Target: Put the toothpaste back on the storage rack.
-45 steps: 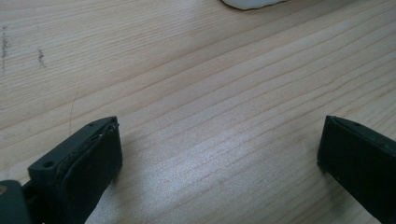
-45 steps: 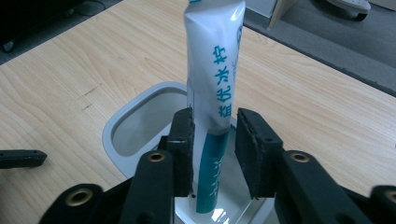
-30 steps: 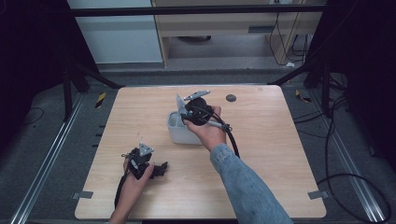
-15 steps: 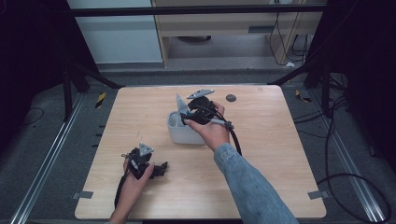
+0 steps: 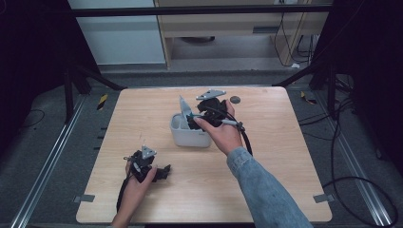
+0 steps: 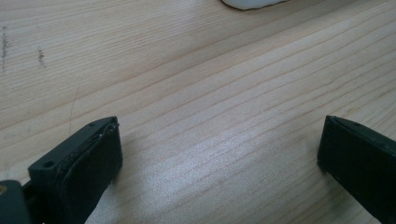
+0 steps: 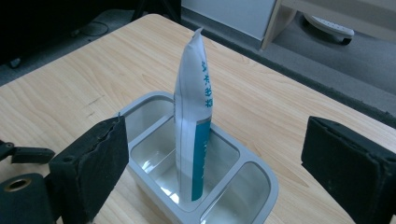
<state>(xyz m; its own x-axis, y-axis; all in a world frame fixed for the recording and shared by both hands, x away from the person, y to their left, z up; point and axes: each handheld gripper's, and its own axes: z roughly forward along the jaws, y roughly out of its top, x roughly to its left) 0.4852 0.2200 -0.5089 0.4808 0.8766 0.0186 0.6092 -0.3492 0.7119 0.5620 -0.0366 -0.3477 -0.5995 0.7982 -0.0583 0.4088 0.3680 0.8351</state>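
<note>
Wooden table (image 5: 285, 156) carries a grey divided container (image 7: 252, 186) near its centre. A white-and-teal tube (image 7: 195, 116) stands upright in the container's middle compartment, apparently propped by the walls. The right gripper (image 7: 215, 163) hovers just before the container, jaws apart, touching nothing. The left gripper (image 6: 219, 154), well apart toward the near-left edge, is also spread and empty. The high view adds a dark disc (image 5: 235, 99) beyond the container.

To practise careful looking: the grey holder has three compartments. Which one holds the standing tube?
The middle compartment of the grey holder: the white and teal tube stands upright in it, while the compartments on either side look empty.
</note>
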